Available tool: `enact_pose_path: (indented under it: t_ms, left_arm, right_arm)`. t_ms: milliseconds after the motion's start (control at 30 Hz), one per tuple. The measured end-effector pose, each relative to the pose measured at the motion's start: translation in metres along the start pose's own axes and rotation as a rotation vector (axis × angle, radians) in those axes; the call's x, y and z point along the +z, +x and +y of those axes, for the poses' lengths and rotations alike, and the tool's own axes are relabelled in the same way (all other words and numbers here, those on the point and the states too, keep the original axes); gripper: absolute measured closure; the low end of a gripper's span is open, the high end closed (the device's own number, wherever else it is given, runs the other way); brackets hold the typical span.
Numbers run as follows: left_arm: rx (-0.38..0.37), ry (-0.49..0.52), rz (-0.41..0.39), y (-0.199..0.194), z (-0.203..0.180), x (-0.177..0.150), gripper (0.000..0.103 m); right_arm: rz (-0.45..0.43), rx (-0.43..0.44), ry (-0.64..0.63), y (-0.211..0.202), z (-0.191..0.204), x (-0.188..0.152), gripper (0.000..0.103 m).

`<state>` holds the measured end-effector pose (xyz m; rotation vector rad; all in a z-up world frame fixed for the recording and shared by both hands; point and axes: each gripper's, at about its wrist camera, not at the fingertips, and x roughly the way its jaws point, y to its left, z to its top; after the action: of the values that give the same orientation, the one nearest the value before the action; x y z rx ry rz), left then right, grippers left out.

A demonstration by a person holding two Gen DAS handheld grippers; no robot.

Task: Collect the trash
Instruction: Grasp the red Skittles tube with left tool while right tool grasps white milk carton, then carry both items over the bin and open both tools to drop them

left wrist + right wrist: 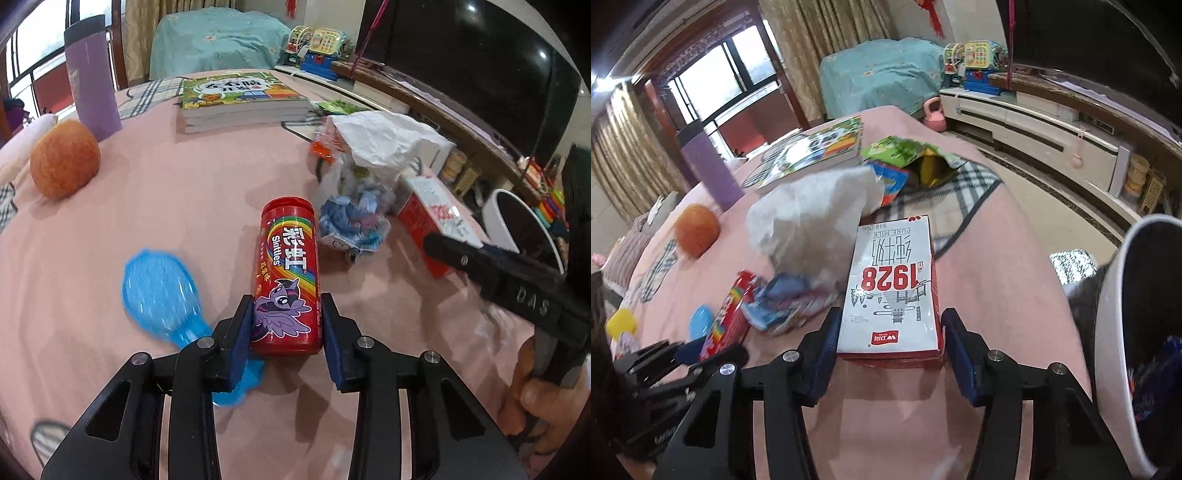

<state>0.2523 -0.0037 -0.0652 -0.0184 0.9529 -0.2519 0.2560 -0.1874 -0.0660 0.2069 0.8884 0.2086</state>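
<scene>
A red Skittles can [284,266] lies on the pink bedspread [166,206]. My left gripper [286,299] is shut on its near end, one blue pad against each side. A red-and-white milk carton [894,288] lies flat near the bed's right edge, and my right gripper [892,312] is shut on its near end. The carton [432,218] also shows in the left wrist view, with one right gripper finger [480,262] beside it. Behind both lie a crumpled blue-and-white wrapper [351,225] and a white plastic bag [380,144].
A white bin [1115,332] stands just off the bed at the right. A blue plastic spoon [155,288] lies under my left finger. An orange fruit [64,158], a purple tumbler [90,81], stacked books [240,99] and a green snack bag [905,151] sit farther back.
</scene>
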Motion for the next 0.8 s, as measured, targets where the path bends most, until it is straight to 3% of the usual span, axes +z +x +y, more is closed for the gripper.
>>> enact_pose_path:
  t_ms: [300,800]
  left_arm:
    - [-0.077,-0.025,-0.011,-0.034,-0.018,-0.037,0.069]
    - [-0.166,0.058,-0.041,-0.066,-0.080,-0.054,0.070]
  right_arm:
    - [0.018,0.058,-0.032,-0.036,0.006,-0.040,0.048]
    - [-0.079,0.035,0.054,-0.105,-0.027,-0.076,0.048]
